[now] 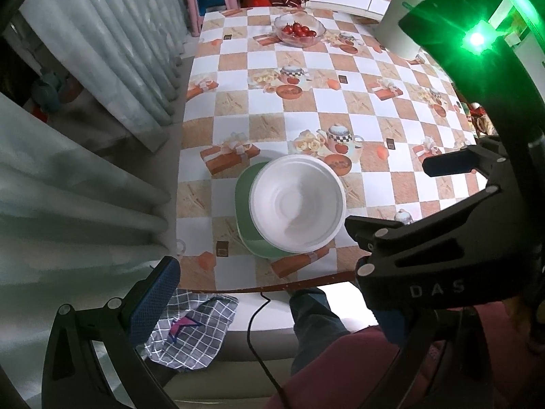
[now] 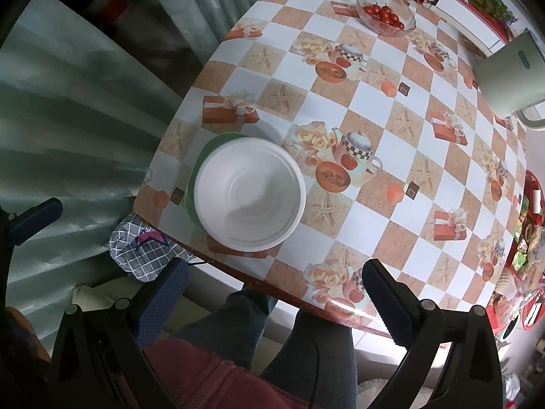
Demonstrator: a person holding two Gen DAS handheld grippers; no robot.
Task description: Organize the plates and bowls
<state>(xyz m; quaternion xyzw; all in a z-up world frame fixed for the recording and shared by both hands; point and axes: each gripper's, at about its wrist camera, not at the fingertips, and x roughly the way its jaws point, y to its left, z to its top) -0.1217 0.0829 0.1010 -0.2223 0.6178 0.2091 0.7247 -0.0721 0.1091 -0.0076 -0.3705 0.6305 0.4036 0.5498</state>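
Note:
A white bowl (image 1: 296,202) (image 2: 248,197) sits inside a green plate (image 1: 243,197) (image 2: 201,156) near the table's front left corner. Only the plate's left rim shows. My left gripper (image 1: 272,289) hangs open and empty over the front edge, below the bowl. Its right finger is mostly hidden behind the other tool. My right gripper (image 2: 276,269) (image 1: 388,197) is open too, nothing between its blue pads (image 2: 385,300), and hovers just right of the bowl. One finger of the left gripper (image 2: 34,216) shows at the left edge of the right wrist view.
A glass bowl of tomatoes (image 1: 299,30) (image 2: 386,15) stands at the far end of the checked tablecloth (image 1: 340,109). A white box (image 1: 405,20) (image 2: 507,75) is far right, a red tray (image 2: 528,225) at the right edge. A person's legs (image 2: 238,323), checked cloth (image 1: 190,330) and cable (image 1: 255,334) lie below.

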